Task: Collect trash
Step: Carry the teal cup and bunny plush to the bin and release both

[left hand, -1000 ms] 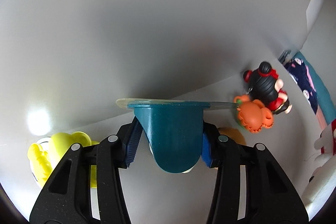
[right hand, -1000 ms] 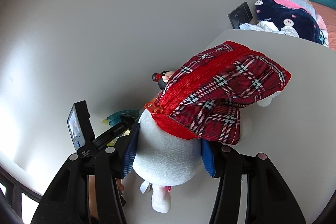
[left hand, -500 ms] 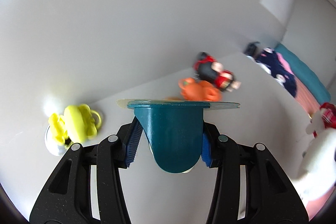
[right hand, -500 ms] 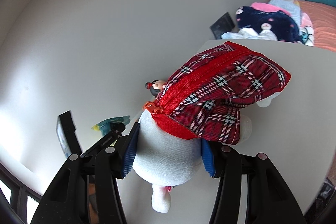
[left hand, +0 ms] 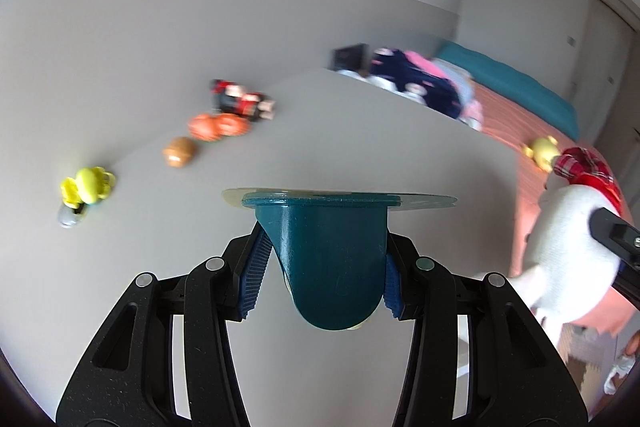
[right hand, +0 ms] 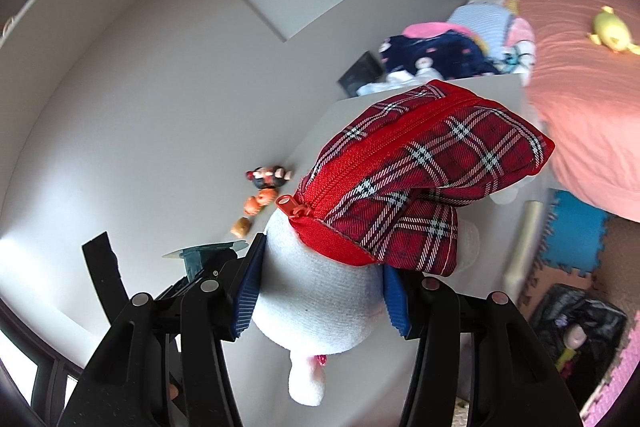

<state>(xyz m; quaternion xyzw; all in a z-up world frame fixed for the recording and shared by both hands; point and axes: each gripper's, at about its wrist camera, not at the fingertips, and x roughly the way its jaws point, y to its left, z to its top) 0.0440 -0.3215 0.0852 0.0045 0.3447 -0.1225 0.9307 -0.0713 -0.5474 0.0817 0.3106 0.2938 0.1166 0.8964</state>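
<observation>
Grippers first: the left gripper (left hand: 322,269) is clamped on a teal plastic piece (left hand: 332,259) with a thin clear flat disc (left hand: 424,201) on top, held up over the white table (left hand: 360,131). The right gripper (right hand: 320,293) is squeezing a white plush toy (right hand: 320,299) by its body, with the plush's red plaid zip pouch (right hand: 420,183) sticking out past the fingers; the zip looks closed, so no idea what's inside.

Further out on the table, along the wall, sits a row of small toys: a yellow figure (left hand: 88,183), a brown burger-looking thing (left hand: 180,151), an orange toy (left hand: 216,127) and a black-and-red doll (left hand: 242,101) lying down. The middle of the table is bare.

At the far end there's a dark frame (left hand: 350,57) and a navy clothes pile (right hand: 436,57). Past the edge is a bed with a pink cover (right hand: 588,99), a yellow plush (right hand: 612,29) on it, and a black bag (right hand: 576,327) on the floor mats.
</observation>
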